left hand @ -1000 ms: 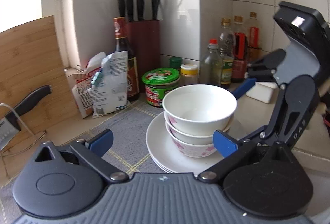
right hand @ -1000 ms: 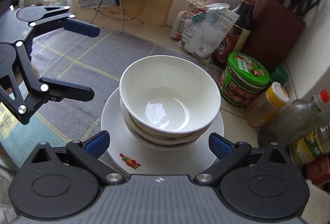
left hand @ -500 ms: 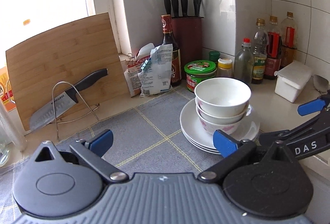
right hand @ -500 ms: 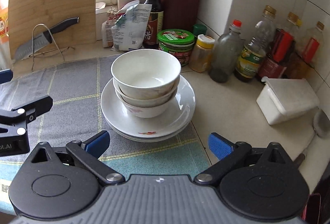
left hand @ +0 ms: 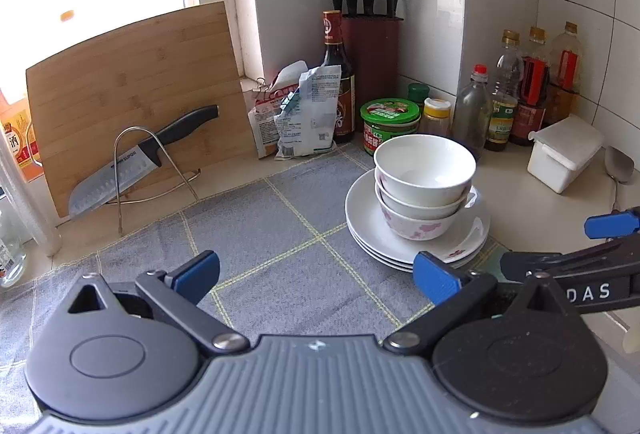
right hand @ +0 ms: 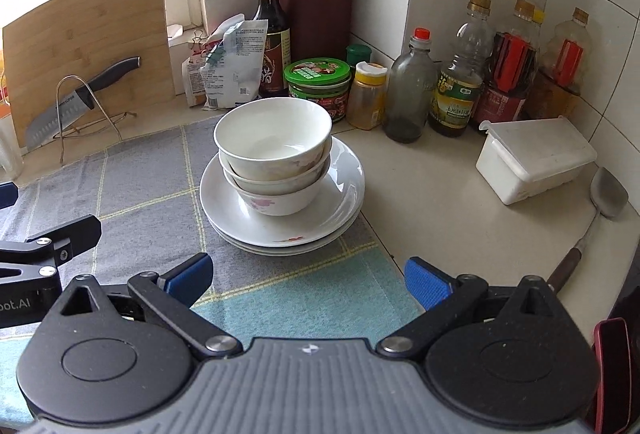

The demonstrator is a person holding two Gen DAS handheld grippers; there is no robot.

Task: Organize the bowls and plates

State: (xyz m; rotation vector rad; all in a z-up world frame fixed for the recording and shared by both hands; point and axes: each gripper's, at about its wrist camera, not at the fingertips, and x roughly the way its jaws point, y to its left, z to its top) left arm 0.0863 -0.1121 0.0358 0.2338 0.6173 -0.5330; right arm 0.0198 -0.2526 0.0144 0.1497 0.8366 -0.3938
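Note:
Three white bowls sit nested on a stack of white plates, at the right edge of a grey checked mat. The lowest bowl has pink flowers. My left gripper is open and empty, held back from the stack and to its left. My right gripper is open and empty too, in front of the plates. Each gripper shows at the side of the other's view.
Behind the stack stand a green-lidded jar, a yellow-capped jar, several bottles, a dark sauce bottle and a knife block. A white lidded box and spatula lie right. A cleaver on a wire stand leans against a cutting board.
Both grippers have drawn back and away from the bowl stack, which now looks smaller and farther off. The stack itself has not moved. Both stay open.

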